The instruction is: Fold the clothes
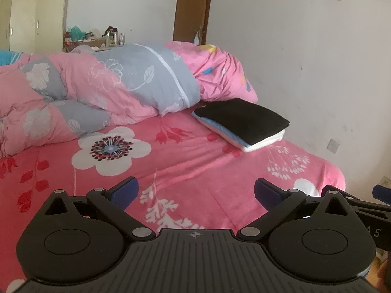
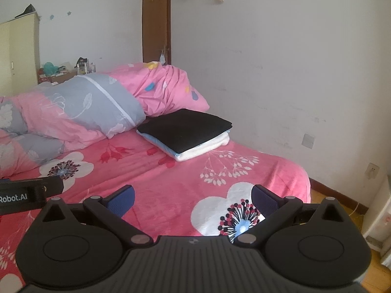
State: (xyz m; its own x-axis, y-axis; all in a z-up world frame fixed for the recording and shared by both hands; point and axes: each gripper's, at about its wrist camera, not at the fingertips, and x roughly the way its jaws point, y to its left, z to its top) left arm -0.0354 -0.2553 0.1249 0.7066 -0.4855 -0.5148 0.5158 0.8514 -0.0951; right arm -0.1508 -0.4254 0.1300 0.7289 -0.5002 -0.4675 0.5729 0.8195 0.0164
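Left wrist view: your left gripper hangs over the bed, jaws spread wide, nothing between the blue pads.
Where the clothes are: the folded stack sits ahead and to the right of that gripper, well apart from it, black piece on top, light blue and white layers under it, near the bed's wall-side edge.
Behind it: the stack lies just in front of the pink pillow and the rolled quilt.
Right wrist view: your right gripper is also spread and empty, hovering over the flowered sheet.
Same stack from here: the stack lies almost straight ahead, slightly left of centre.
Long axis: it appears to run diagonally, from far left toward near right.
Nearer hand: I'd judge the right one better lined up for a reach.
Loose garment: you have none in view; the folding looks finished or waiting on another piece.
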